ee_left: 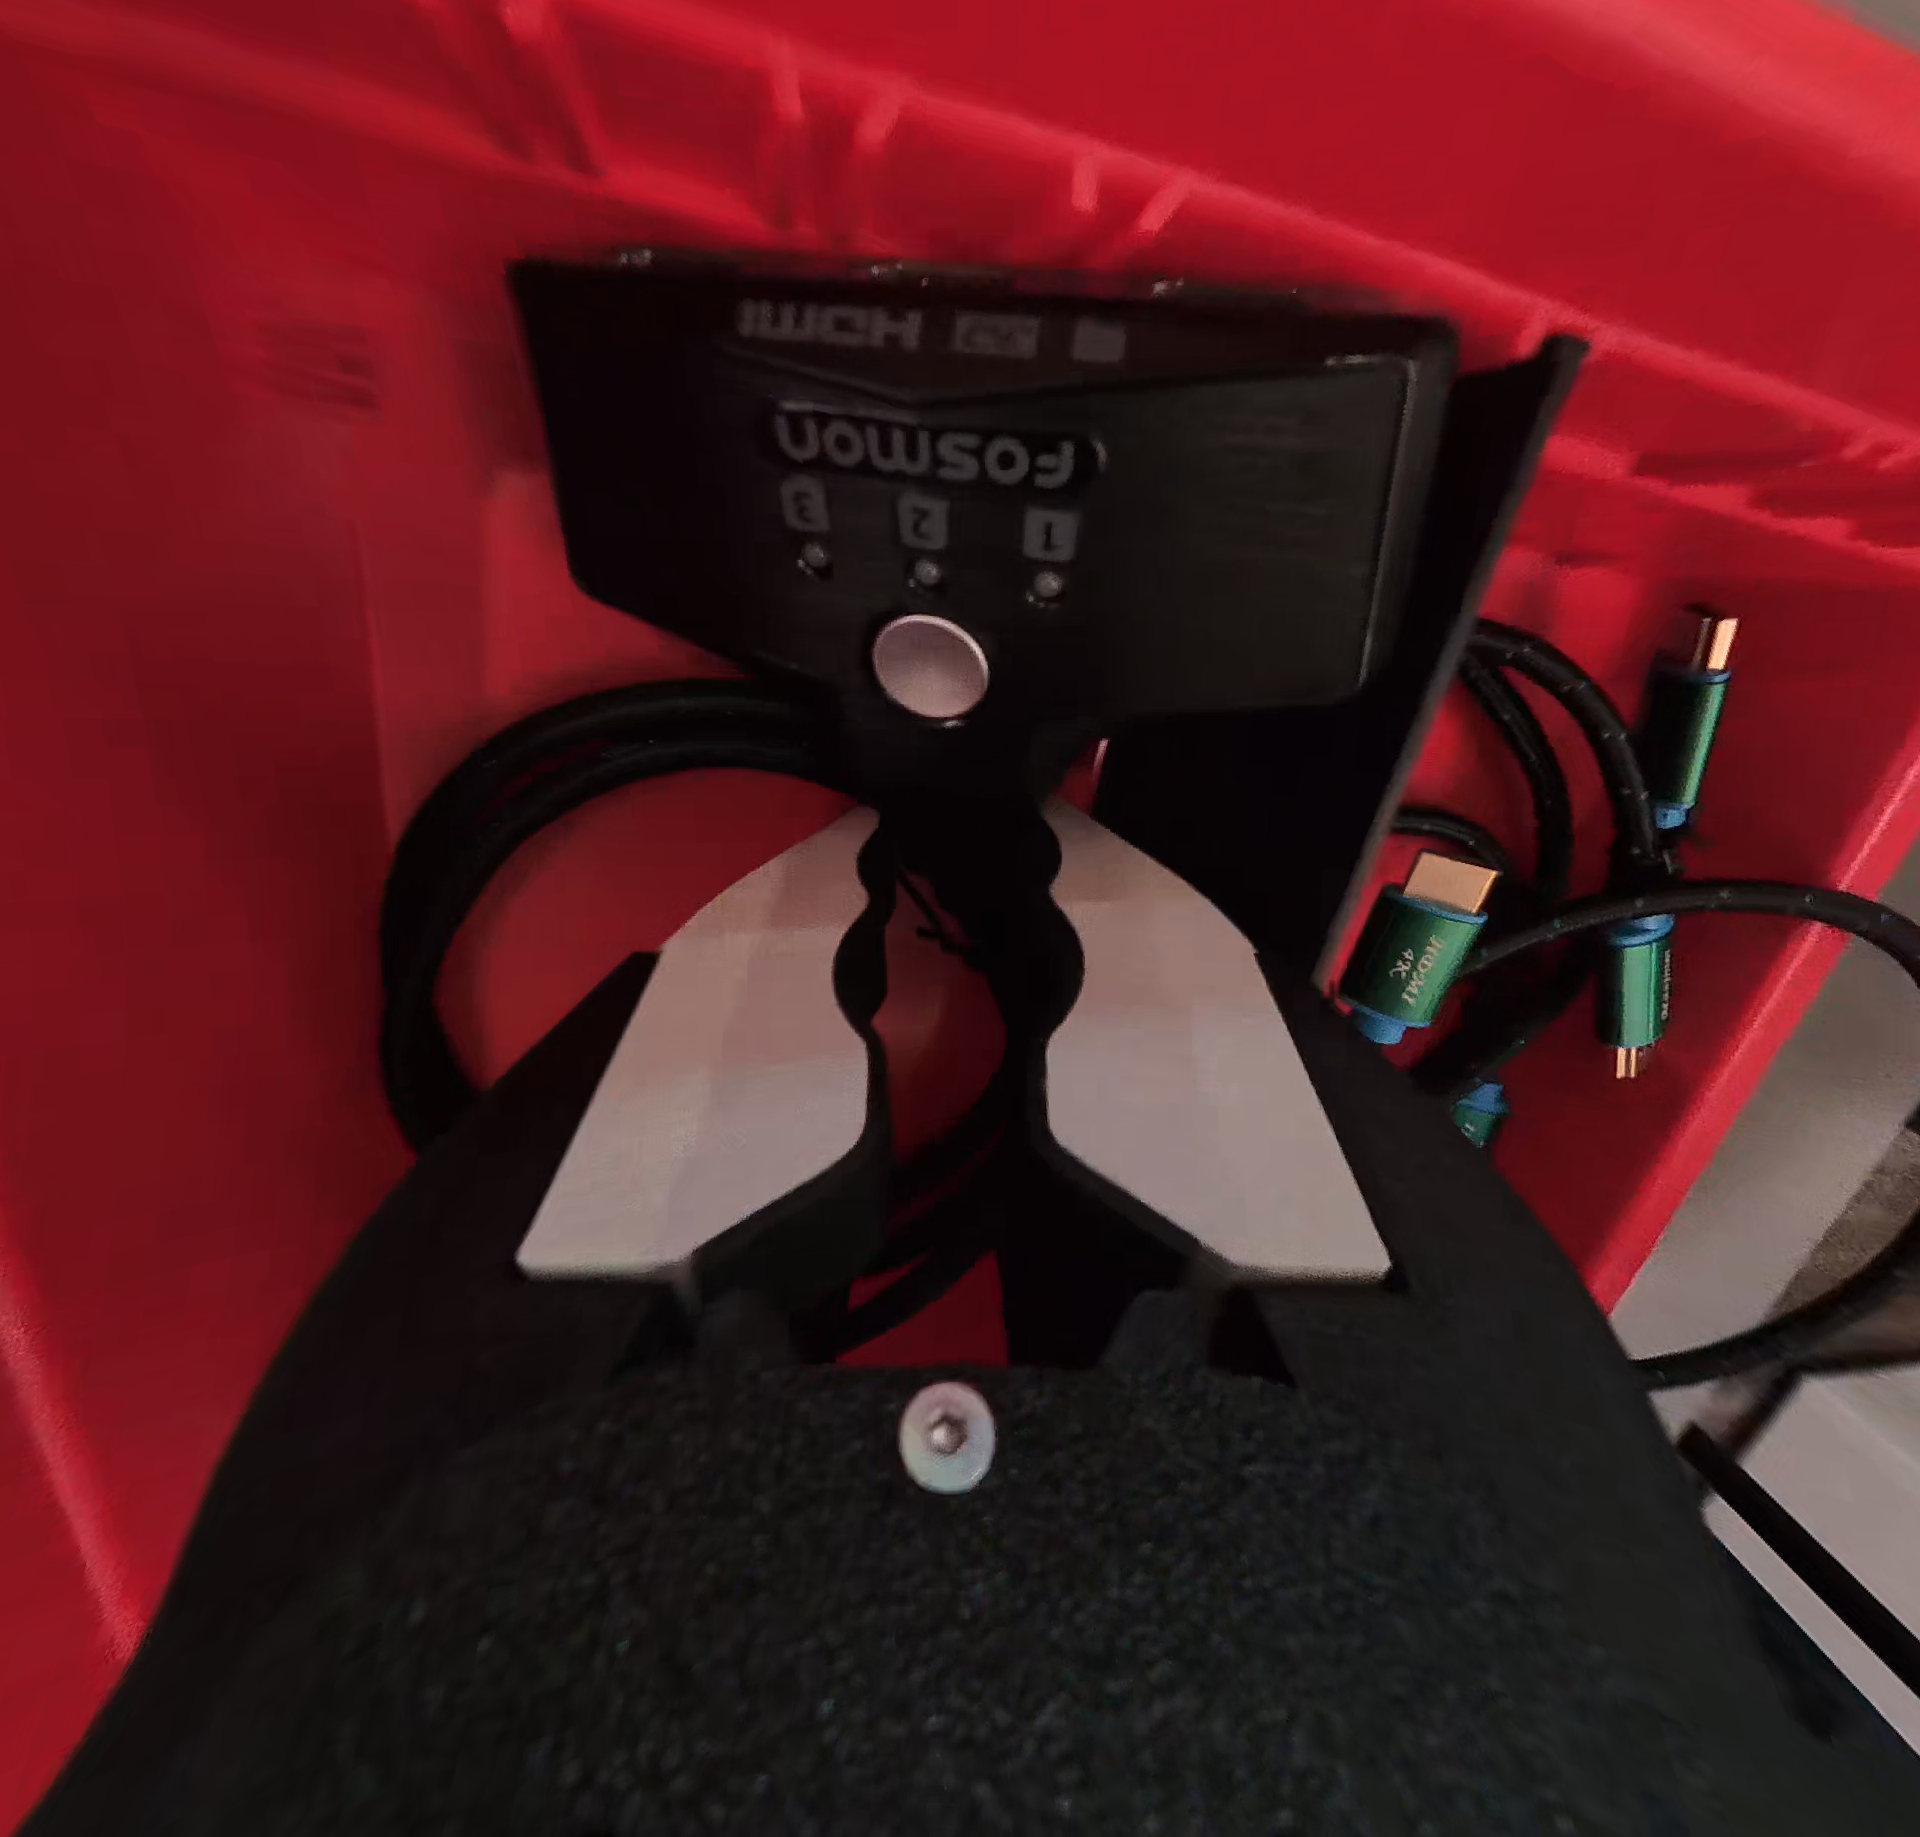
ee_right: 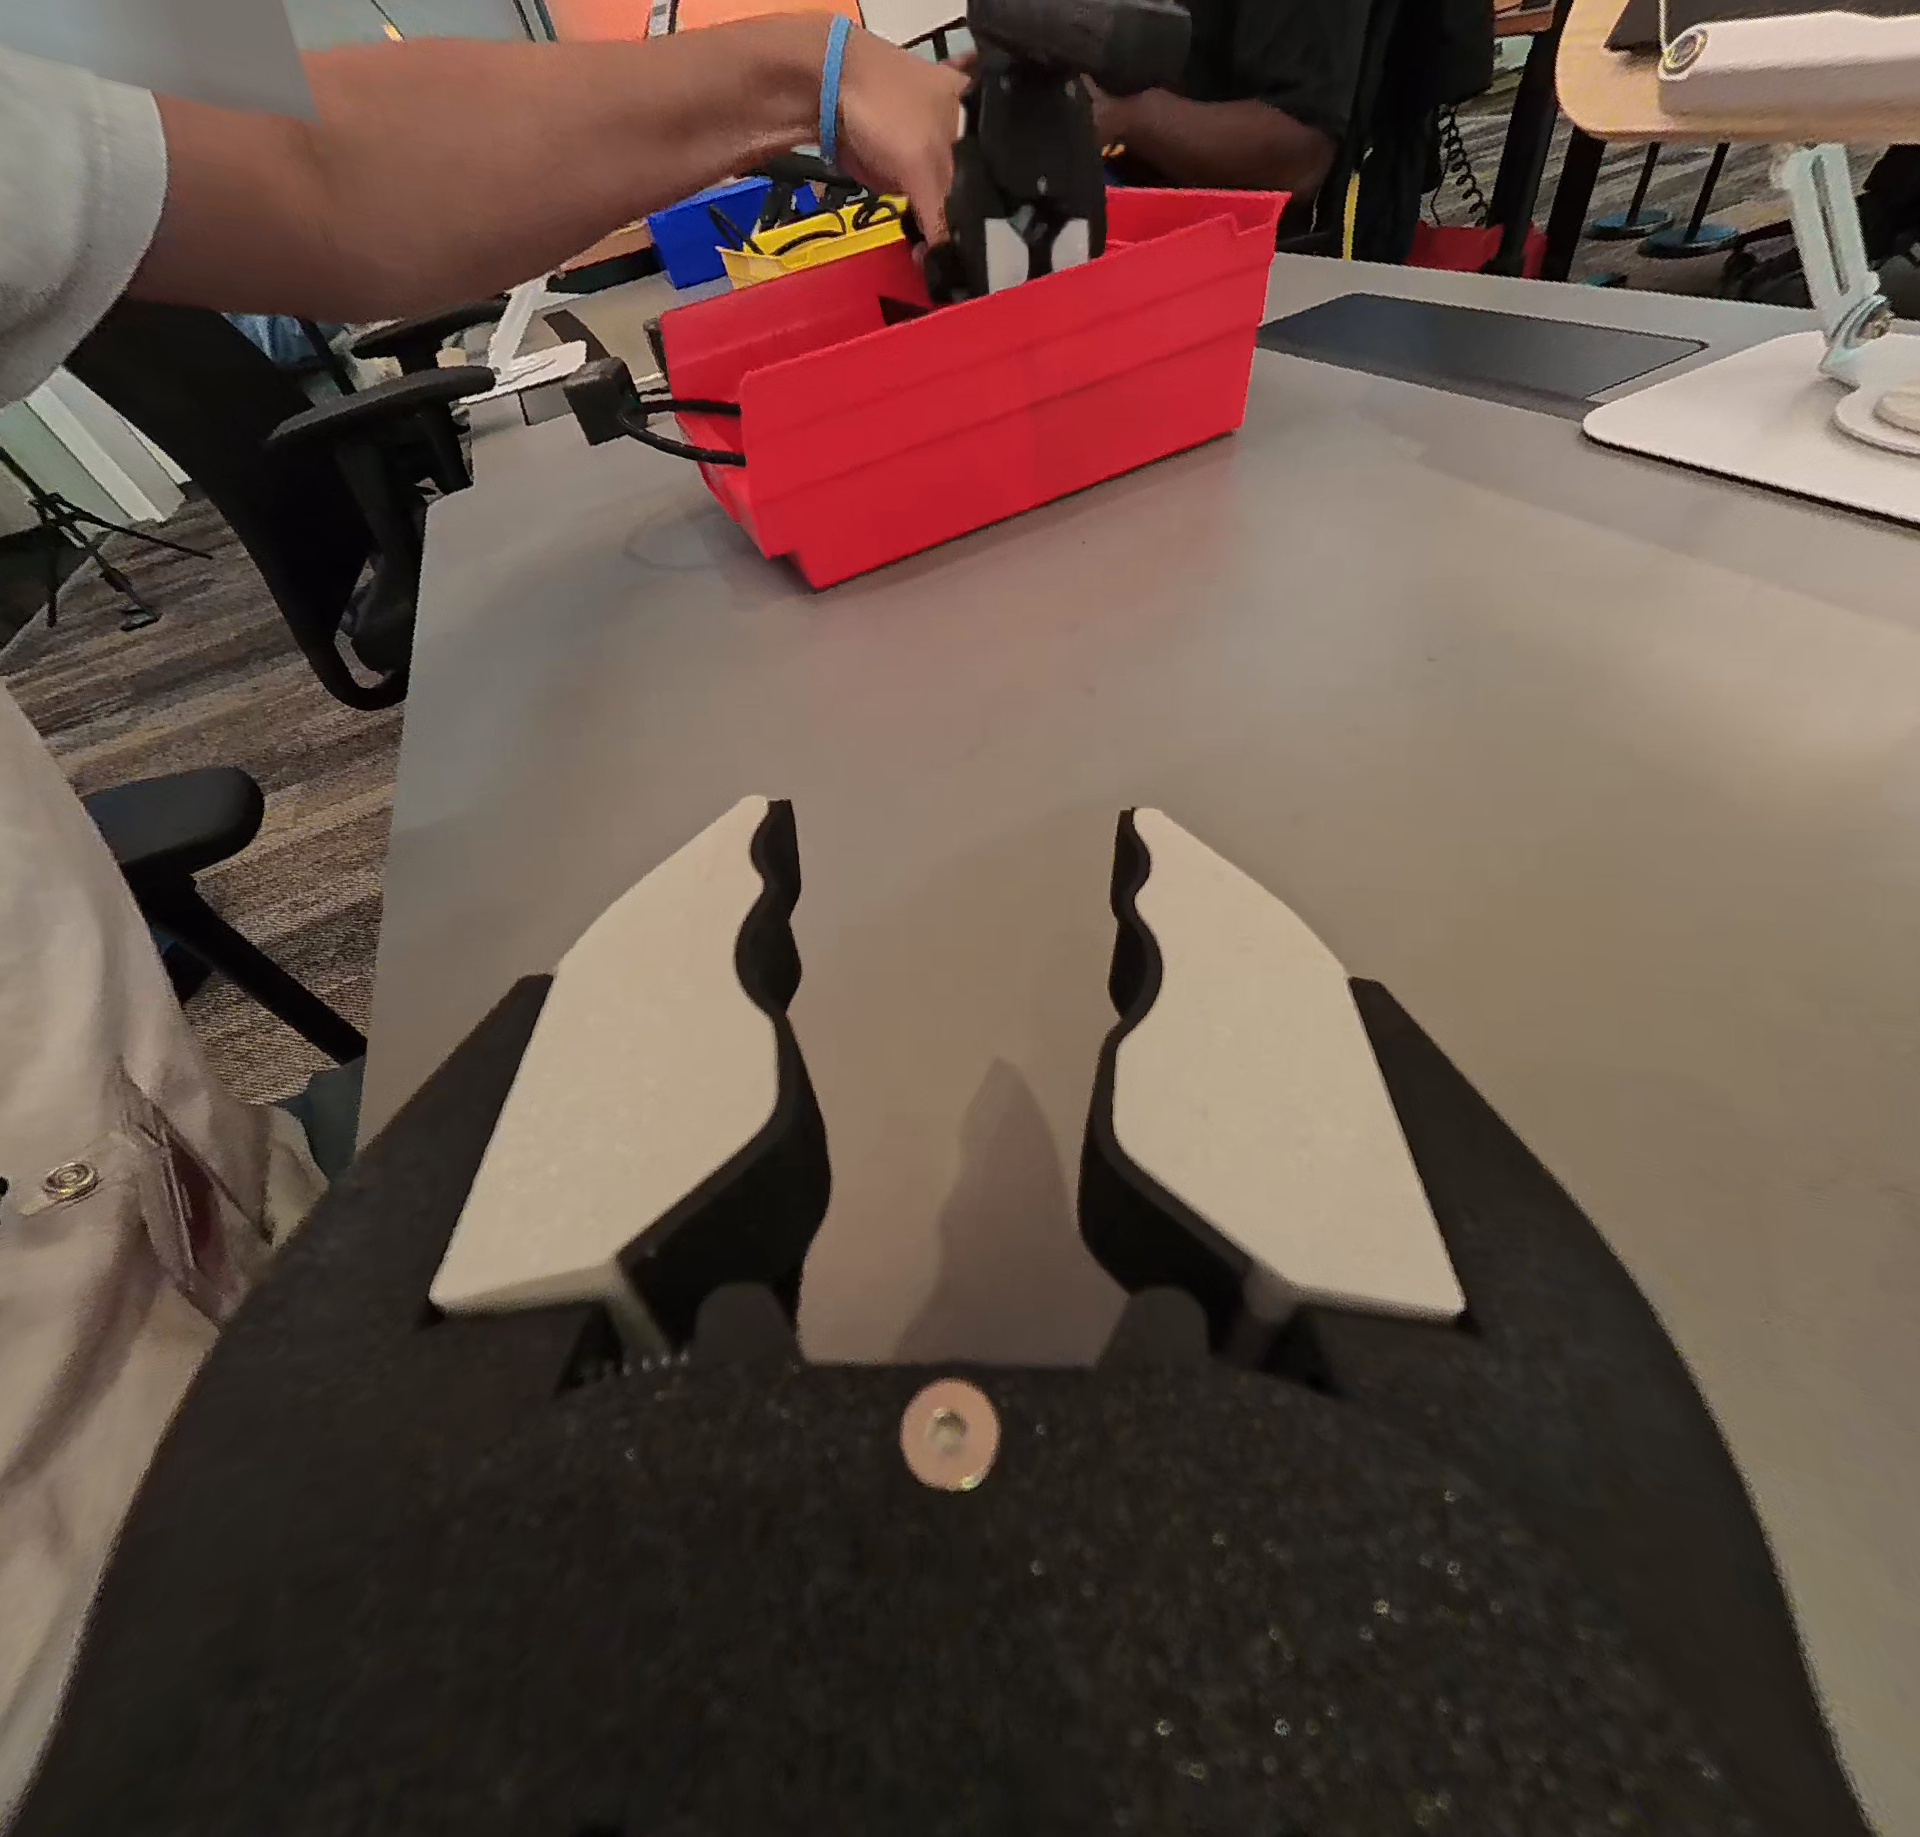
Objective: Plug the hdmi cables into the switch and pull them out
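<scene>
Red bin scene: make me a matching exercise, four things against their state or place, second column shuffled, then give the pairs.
Things:
1. HDMI switch
2. green HDMI plugs
3. right gripper
4. red bin

States or places:
A. open, hovering over bare grey table
B. standing on the table, left gripper reaching into it
C. lying loose in the bin, not plugged in
D. pinched at its near end by the left gripper

Pairs: 1-D, 2-C, 3-A, 4-B
</scene>
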{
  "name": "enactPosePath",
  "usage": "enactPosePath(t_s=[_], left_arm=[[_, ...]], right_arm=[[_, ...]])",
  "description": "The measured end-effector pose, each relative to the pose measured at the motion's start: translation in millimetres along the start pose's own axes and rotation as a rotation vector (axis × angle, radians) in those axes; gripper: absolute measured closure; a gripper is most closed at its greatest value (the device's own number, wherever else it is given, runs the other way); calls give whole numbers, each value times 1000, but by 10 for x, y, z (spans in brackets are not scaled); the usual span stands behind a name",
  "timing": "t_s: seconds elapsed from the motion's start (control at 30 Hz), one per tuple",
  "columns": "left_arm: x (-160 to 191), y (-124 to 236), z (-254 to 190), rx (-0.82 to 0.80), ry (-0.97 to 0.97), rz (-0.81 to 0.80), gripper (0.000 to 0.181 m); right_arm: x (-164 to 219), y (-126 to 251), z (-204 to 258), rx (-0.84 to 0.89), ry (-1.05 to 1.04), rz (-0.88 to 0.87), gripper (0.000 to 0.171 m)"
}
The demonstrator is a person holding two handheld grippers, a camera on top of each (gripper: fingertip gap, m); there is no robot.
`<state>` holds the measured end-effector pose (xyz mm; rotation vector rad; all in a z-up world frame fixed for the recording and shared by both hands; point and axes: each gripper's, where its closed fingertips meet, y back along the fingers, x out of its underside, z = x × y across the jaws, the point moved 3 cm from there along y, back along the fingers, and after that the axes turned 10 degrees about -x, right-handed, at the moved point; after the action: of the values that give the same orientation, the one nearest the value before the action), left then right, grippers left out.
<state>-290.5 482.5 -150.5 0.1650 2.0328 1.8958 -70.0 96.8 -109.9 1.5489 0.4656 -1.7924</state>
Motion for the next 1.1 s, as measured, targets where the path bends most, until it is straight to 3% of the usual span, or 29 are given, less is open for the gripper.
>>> enactPosePath(t_s=[0.3,0.57,0.7,0.8,0.9,1.0,1.1], left_arm=[[-276,1073,-236,-171,-60,-275,158],[-1170,2027,-1130,-265,-345,-443,158],[-1704,2354,-1706,-204,-527,-525,158],[-2050,2362,-2113,-89,-652,-548,159],[-2361,2098,-2438,83,-741,-575,159],[-2621,1709,-2623,232,-777,-594,159],[-2814,1376,-2730,392,-781,-630,159]], right_arm=[[-204,118,-33,-25,35,-18,116],[-901,-3,-159,-92,254,8,112],[-1303,-80,-48,-126,395,-19,105],[-1611,-61,65,-140,480,-87,98],[-1824,-8,186,-194,493,-162,98],[-1829,7,308,-285,488,-184,99],[-1739,41,445,-374,505,-192,112]])
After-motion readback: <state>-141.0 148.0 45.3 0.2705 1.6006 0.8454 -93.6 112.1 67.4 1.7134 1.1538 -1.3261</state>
